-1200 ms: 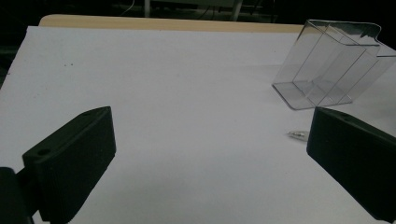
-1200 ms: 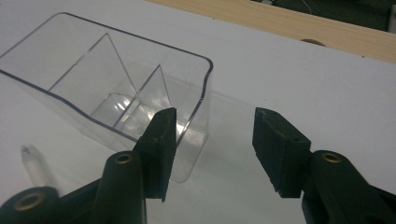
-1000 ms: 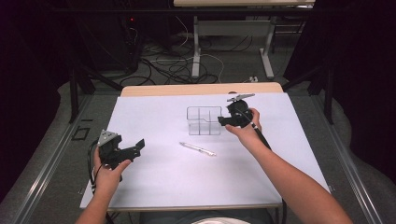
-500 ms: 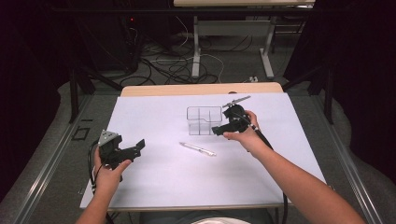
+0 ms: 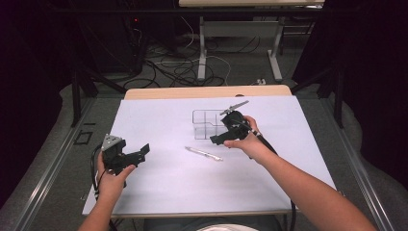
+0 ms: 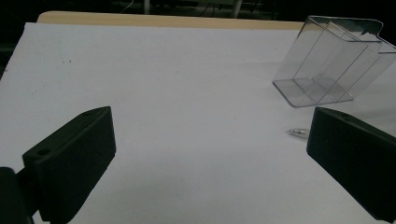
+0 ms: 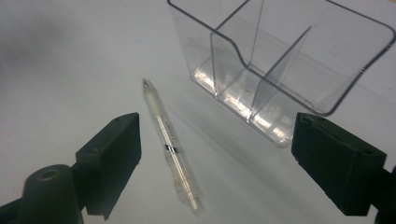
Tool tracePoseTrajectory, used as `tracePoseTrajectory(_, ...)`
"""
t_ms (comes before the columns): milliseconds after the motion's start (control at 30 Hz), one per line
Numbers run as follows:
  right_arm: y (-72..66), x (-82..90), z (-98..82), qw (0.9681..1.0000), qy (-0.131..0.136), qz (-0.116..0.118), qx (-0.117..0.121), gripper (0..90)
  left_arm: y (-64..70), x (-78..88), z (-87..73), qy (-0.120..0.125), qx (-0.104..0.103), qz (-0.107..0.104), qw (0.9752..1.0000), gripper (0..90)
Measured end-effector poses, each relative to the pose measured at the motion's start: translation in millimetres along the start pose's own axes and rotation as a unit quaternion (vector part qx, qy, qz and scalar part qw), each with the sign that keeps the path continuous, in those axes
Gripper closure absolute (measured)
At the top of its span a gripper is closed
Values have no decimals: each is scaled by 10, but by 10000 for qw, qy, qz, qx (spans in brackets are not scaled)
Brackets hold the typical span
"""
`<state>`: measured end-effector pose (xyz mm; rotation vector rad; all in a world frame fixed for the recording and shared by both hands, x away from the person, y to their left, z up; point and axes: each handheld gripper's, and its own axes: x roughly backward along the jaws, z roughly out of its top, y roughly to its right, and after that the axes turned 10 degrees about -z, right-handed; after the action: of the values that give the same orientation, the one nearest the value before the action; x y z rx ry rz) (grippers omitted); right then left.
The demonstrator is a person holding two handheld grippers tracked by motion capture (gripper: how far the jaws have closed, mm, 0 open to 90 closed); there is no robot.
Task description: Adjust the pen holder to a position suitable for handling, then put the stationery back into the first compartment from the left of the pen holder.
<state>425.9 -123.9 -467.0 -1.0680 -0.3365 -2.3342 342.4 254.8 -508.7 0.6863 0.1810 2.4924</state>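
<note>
A clear pen (image 5: pixel 204 153) lies flat on the white table (image 5: pixel 159 192), just left of centre. Behind it stands a clear plastic organizer (image 5: pixel 206 124) with dividers inside. My right gripper (image 5: pixel 217 139) hovers at the organizer's near right corner, pointing down-left at the pen. Its jaws have just been opening and stand open with nothing between them. In the right gripper view the pen (image 7: pixel 170 144) lies on the table below the gripper (image 7: pixel 217 140), near the left jaw, with the organizer (image 7: pixel 280 60) behind. My left gripper (image 5: pixel 142 151) is open at the table's left, with the organizer (image 6: pixel 334 65) far ahead.
A wooden strip (image 5: pixel 207 91) runs along the table's far edge. Beyond it are cables (image 5: pixel 178 72) on the floor and the legs (image 5: pixel 202 48) of another table. A black cable (image 5: pixel 269 147) trails from the right gripper along the forearm.
The right gripper has come away from above the organizer, moving left and nearer toward the pen, and its jaws stand wider. The left gripper has not moved.
</note>
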Motion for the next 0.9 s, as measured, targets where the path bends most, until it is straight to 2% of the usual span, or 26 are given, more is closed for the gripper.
tracePoseTrajectory(133,-93,-23,50,9997,1,64,239,170,-1,0,0,3,-1,-3,10000,13)
tracePoseTrajectory(167,-115,-43,53,9996,133,82,239,181,-2,0,-1,1,-2,-5,10000,13)
tracePoseTrajectory(200,-130,-34,69,9995,20,73,316,193,-3,0,-2,-4,-3,-3,10000,13)
tracePoseTrajectory(367,-201,-57,100,9989,-45,81,456,245,-3,7,-9,-15,16,2,10000,13)
tracePoseTrajectory(400,-226,-68,118,9983,-69,84,577,283,-3,8,-8,-16,15,-2,10000,13)
tracePoseTrajectory(467,-255,-70,131,9982,-49,95,590,344,-5,8,-8,-7,8,-2,10000,13)
tracePoseTrajectory(533,-268,-88,142,9976,84,104,680,399,-3,8,-10,-18,30,-7,10000,13)
tracePoseTrajectory(567,-267,-84,153,9972,-8,163,733,405,-3,8,-10,-18,30,-7,10000,13)
tracePoseTrajectory(733,-304,-134,179,9959,-30,277,857,450,2,2,-6,-21,-1,-23,10000,13)
tracePoseTrajectory(767,-326,-145,180,9958,-61,359,842,454,4,-6,-8,-27,-8,-26,10000,13)
tracePoseTrajectory(833,-352,-195,173,9935,-42,647,932,444,10,-9,-11,-44,6,-28,10000,13)
tracePoseTrajectory(900,-394,-231,167,9920,35,583,1118,456,14,-15,-10,-44,-8,-42,10000,13)
